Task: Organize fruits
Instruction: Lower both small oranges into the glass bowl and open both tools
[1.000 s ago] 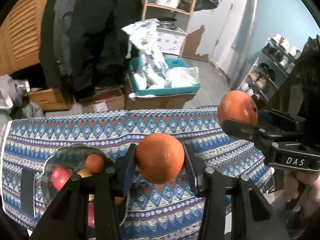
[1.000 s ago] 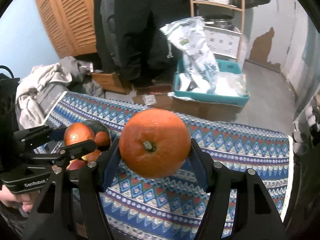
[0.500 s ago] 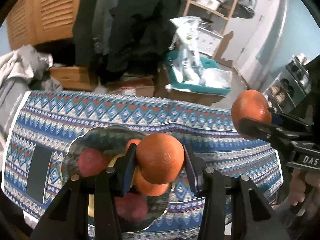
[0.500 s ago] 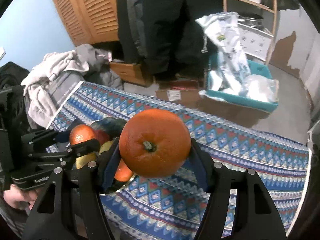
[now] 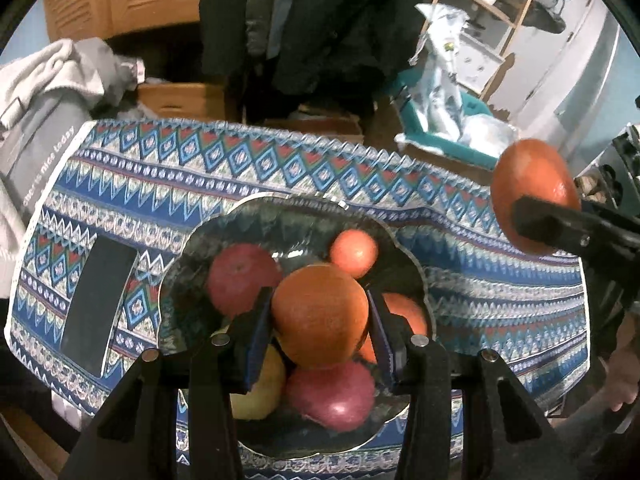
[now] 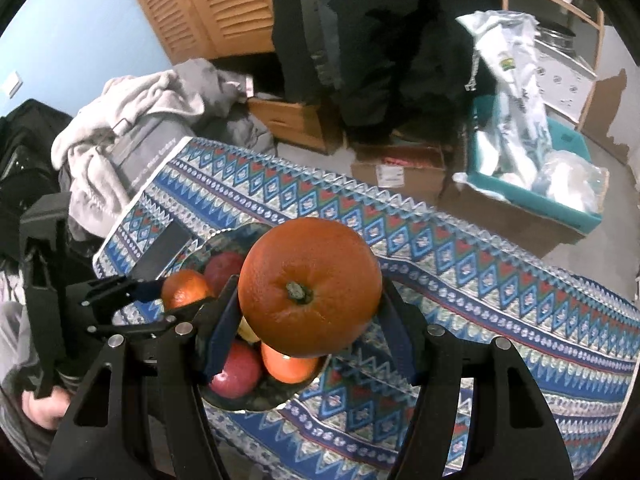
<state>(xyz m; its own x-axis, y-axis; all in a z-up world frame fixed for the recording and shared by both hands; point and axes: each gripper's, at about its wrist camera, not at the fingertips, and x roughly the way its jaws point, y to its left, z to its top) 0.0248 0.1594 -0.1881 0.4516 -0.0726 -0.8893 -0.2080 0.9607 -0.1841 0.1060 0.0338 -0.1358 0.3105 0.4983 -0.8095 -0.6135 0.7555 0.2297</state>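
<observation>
Left wrist view: left gripper (image 5: 318, 330) clamps orange (image 5: 320, 316) above fruit bowl (image 5: 412, 256); right gripper (image 6: 310, 326) grips second orange (image 6: 310, 286) beside bowl. Placing step; next: lower, release gently.

Both grippers are matte black with silver round screws, their fingers (image 5: 256, 336) lined with blue pads.

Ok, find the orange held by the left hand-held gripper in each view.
Left wrist: orange at lower centre, clamped in the left hand-held gripper, above the fruit bowl.
Right wrist: same orange at left of centre, partly hidden by the dark fingers.
Shared landmark: the black rectangle on the patterned cloth.
</observation>
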